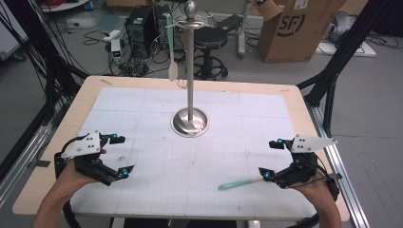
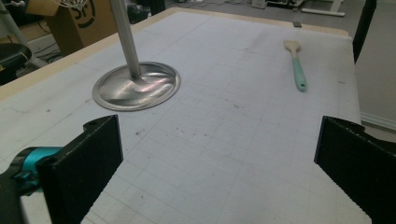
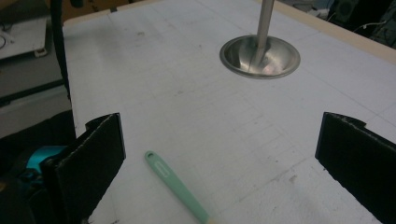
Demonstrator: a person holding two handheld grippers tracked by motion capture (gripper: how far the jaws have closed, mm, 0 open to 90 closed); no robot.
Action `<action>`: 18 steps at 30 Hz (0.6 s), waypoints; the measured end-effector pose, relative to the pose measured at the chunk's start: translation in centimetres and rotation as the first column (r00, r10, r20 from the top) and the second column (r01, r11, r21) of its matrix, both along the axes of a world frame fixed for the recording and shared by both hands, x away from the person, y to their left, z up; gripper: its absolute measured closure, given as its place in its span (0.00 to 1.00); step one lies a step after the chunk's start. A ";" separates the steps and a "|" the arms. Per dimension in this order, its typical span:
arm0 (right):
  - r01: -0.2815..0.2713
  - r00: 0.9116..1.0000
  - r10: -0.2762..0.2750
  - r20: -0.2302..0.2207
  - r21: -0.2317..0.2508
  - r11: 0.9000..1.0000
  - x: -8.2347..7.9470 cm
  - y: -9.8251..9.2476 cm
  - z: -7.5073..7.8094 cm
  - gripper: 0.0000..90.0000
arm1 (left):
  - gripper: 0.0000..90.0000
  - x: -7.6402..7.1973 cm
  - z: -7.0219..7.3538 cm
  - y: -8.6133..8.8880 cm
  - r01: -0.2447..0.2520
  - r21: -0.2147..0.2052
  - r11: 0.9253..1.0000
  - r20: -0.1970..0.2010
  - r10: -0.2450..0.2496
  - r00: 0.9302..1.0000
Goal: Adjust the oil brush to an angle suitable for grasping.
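Now lying flat on the white gridded mat [image 1: 142, 109], mint-green plastic handle and pale wooden head, brush [image 1: 236, 184] just beside the wide-open right gripper [image 1: 272, 159], left gripper [image 1: 121, 155] gaping too, well apart, shiny round-based metal stand [image 1: 190, 118] rising between.

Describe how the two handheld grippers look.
Both the left gripper and right gripper are black, with teal accents near the fingers, which are flat, black and finely ribbed. Each carries a grey three-cornered plate dotted with small holes. The forearms are bare, without sleeves.
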State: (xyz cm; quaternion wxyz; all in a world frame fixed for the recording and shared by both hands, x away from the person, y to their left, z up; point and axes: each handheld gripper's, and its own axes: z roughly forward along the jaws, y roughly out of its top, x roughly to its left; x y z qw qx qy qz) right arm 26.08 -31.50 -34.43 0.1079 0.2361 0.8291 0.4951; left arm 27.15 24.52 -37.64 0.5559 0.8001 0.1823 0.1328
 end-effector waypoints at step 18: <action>-0.125 0.990 0.114 -0.078 -0.146 0.981 2.2 1.4 1.9 0.00 | 0.02 0.1 0.3 -0.3 0.005 0.014 1.000 0.001 -0.005 1.000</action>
